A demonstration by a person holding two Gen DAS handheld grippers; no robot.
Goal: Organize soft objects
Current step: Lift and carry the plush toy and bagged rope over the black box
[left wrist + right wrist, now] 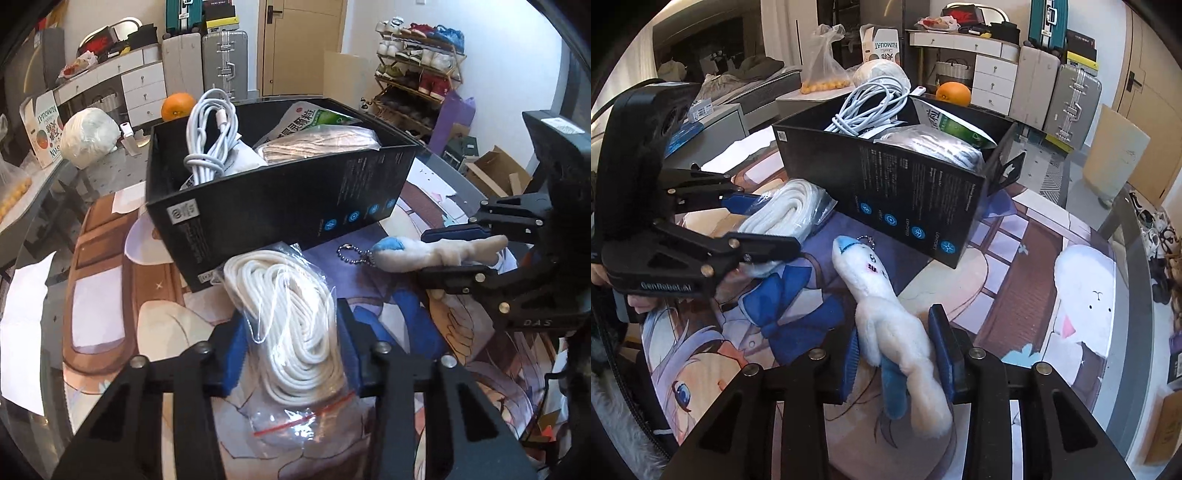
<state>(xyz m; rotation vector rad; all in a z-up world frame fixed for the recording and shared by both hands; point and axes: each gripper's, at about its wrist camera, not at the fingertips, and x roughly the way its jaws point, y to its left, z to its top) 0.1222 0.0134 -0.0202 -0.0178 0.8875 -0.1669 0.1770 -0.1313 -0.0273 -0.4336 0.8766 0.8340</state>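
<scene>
A black box point(280, 199) stands on the printed mat; it shows in the right wrist view too point(894, 192). It holds a white cable point(210, 136), a green and white packet point(317, 118) and a bagged cord bundle point(317, 144). My left gripper point(291, 332) is shut on a clear bag of white rope point(291, 317), just in front of the box; the bag also shows in the right wrist view point(786, 210). My right gripper point(897, 350) is shut on a white and blue plush keychain point(886, 317), right of the rope and near the box point(439, 253).
An orange point(178, 106) and a white bundle point(88, 136) sit behind the box. A printed mat point(1034, 288) covers the table. Suitcases point(221, 62), drawers and a shoe rack point(417, 74) stand further back. White paper point(26, 328) lies at the left.
</scene>
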